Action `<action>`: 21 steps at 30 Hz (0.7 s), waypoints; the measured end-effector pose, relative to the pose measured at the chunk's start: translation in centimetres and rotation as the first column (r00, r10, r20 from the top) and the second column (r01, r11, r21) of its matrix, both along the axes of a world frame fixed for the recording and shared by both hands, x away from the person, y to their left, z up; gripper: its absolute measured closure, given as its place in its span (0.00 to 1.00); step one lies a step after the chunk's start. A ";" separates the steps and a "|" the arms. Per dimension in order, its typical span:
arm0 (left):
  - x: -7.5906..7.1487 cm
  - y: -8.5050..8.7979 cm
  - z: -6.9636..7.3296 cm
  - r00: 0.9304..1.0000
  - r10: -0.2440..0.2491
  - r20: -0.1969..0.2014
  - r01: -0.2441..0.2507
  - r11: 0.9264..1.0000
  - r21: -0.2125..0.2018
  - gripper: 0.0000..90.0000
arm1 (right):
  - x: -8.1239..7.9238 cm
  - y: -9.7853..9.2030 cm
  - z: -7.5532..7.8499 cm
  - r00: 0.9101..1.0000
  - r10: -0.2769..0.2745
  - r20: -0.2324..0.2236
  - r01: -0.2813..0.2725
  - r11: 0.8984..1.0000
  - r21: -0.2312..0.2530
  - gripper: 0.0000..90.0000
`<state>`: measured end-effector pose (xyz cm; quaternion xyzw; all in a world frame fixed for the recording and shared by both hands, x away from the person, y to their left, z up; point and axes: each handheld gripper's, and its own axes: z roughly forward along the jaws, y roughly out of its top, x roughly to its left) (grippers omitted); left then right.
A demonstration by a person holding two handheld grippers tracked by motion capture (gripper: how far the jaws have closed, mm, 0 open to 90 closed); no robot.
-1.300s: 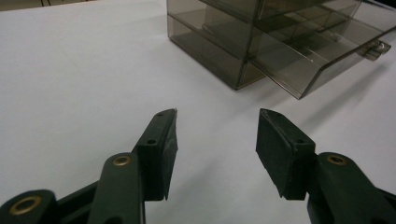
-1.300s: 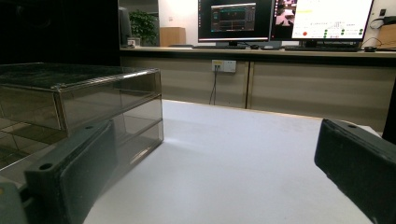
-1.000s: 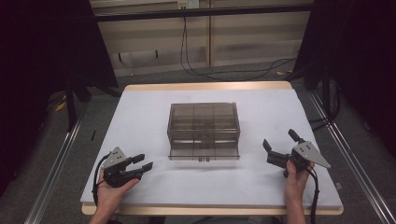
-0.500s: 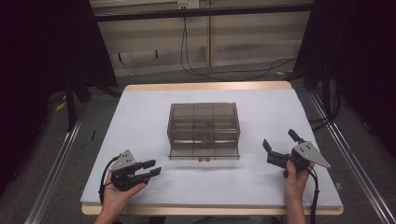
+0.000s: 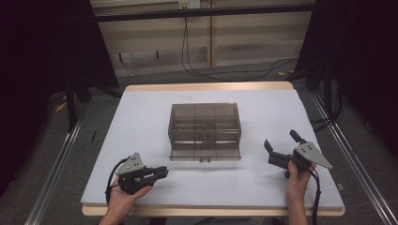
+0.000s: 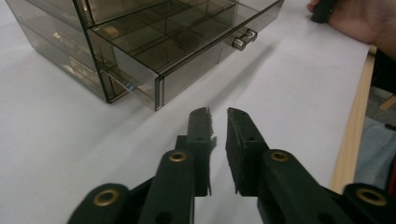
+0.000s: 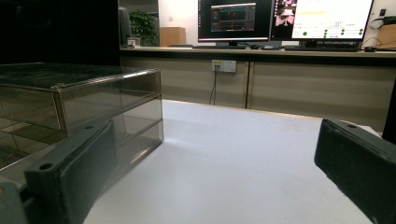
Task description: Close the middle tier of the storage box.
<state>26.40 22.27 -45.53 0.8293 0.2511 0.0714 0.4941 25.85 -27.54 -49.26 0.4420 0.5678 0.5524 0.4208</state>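
Resting on the white desk, the smoky transparent drawer box sat near the middle, its lowest drawer pulled out a little toward the person, with a small metal knob on its front. The left tool lay low over the desk's near left part, apart from the box and aimed toward the open drawer's corner. Its jaws had just been closing and stood nearly together, a thin slit between them and nothing caught there. The right tool was held over the near right part of the desk, well apart from the box, its jaws spread wide and empty. In the right gripper view the box rose just beyond one jaw, with monitors on a far counter.
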 end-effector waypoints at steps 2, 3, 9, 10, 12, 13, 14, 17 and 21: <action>0.2 0.0 0.1 1.000 -0.009 0.006 0.009 1.000 -0.006 0.97 | 0.0 0.0 0.0 1.000 -0.001 -0.001 0.001 1.000 0.000 0.00; 0.3 -0.1 0.2 1.000 -0.015 0.009 0.015 1.000 0.006 0.98 | 0.0 0.0 0.0 1.000 0.000 0.000 0.000 1.000 0.001 0.00; 0.1 -0.7 0.2 0.999 -0.034 -0.001 0.034 0.999 -0.010 1.00 | 0.0 0.0 0.0 1.000 0.000 0.001 0.000 1.000 0.000 0.00; 0.1 -0.7 0.2 0.999 -0.034 -0.001 0.034 0.999 -0.010 1.00 | 0.0 0.0 0.0 1.000 0.000 0.001 0.000 1.000 0.000 0.00; 0.1 -0.9 0.2 0.999 -0.040 0.000 0.040 0.999 -0.008 1.00 | 0.0 0.0 0.0 1.000 0.003 0.003 -0.003 1.000 0.001 0.00; 0.1 -1.1 0.2 0.999 -0.050 -0.004 0.050 0.999 -0.008 1.00 | 0.0 0.0 0.0 1.000 0.002 0.005 -0.002 1.000 0.000 0.00; 0.1 -1.1 0.2 0.999 -0.050 -0.004 0.050 0.999 -0.008 1.00 | 0.0 0.0 0.0 1.000 0.002 0.005 -0.002 1.000 0.000 0.00; 0.1 -1.6 0.1 0.998 -0.065 -0.008 0.065 0.998 -0.012 1.00 | 0.0 0.0 0.0 1.000 0.002 0.005 -0.002 1.000 0.000 0.00; 0.2 -1.9 0.1 0.997 -0.080 -0.005 0.080 0.997 0.002 1.00 | 0.0 0.0 0.0 1.000 0.001 0.005 -0.001 1.000 0.001 0.00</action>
